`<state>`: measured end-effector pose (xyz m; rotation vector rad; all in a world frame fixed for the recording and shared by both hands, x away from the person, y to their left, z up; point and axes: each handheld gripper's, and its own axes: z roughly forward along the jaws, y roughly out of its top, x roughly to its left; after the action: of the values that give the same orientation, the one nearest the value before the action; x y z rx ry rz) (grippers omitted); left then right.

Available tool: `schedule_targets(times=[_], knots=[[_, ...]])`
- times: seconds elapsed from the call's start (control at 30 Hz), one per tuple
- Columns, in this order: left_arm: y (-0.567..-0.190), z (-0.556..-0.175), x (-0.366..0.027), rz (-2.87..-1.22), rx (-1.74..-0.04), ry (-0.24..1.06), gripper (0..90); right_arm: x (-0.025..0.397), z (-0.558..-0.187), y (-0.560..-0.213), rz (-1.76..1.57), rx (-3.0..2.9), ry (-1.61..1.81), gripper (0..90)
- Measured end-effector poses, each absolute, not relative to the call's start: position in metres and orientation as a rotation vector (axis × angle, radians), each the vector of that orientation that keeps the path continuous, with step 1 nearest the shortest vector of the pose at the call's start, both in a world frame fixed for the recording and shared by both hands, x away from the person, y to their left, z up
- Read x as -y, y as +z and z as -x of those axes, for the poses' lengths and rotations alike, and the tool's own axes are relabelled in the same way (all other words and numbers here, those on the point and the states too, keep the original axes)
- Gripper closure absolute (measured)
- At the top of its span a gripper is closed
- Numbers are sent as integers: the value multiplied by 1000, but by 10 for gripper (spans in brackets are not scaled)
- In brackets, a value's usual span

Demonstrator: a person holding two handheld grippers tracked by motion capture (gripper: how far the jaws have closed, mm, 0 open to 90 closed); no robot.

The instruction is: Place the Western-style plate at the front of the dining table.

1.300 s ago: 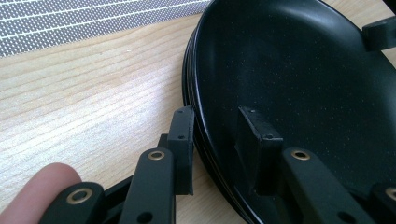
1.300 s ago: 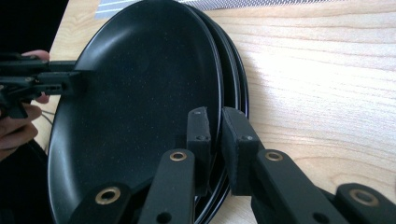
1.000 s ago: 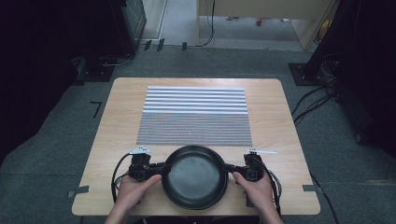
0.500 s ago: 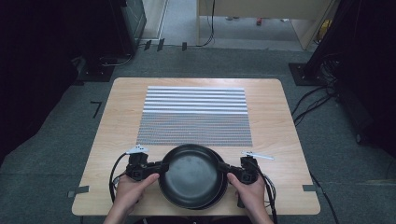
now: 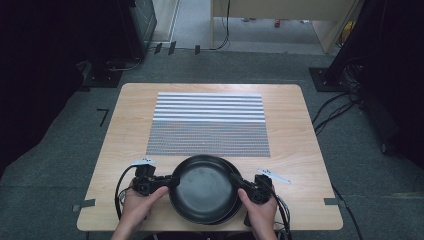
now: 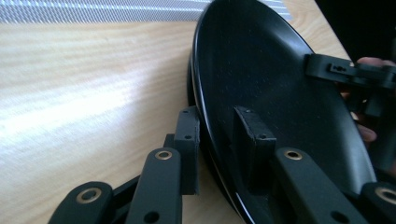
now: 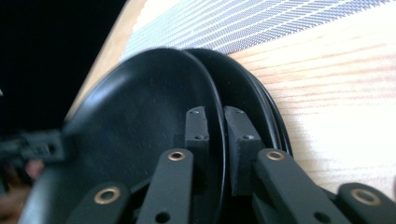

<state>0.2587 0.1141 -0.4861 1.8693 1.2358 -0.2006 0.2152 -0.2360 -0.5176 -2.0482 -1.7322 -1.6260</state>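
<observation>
My two grippers hold a black plate point(image 5: 204, 187) by opposite rims near the table's front edge. My left gripper point(image 5: 172, 181) is shut on its left rim point(image 6: 217, 121), one jaw inside the plate point(image 6: 261, 70) and one beneath. My right gripper point(image 5: 239, 182) is shut on the right rim point(image 7: 215, 119) of the same plate point(image 7: 140, 107). More black plates point(image 5: 235, 172) lie stacked underneath, their edges showing at the right point(image 7: 252, 93). The held plate sits offset to the left of that stack.
A grey striped and meshed mat point(image 5: 210, 125) covers the middle of the wooden table point(image 5: 300, 150). The table's front edge point(image 5: 300, 227) runs just behind my hands. Cables trail on the floor at the right point(image 5: 340, 110).
The held plate and both grippers have shifted a little to the left, which uncovers the right edge of the plates beneath.
</observation>
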Motion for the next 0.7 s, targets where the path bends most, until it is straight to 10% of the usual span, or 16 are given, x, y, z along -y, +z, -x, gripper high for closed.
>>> schedule_targets(times=[0.7], knots=[[-481,-258,-113,-1820,-1279,-207,732,240,-214,-511,2051,1567,-1715,847]])
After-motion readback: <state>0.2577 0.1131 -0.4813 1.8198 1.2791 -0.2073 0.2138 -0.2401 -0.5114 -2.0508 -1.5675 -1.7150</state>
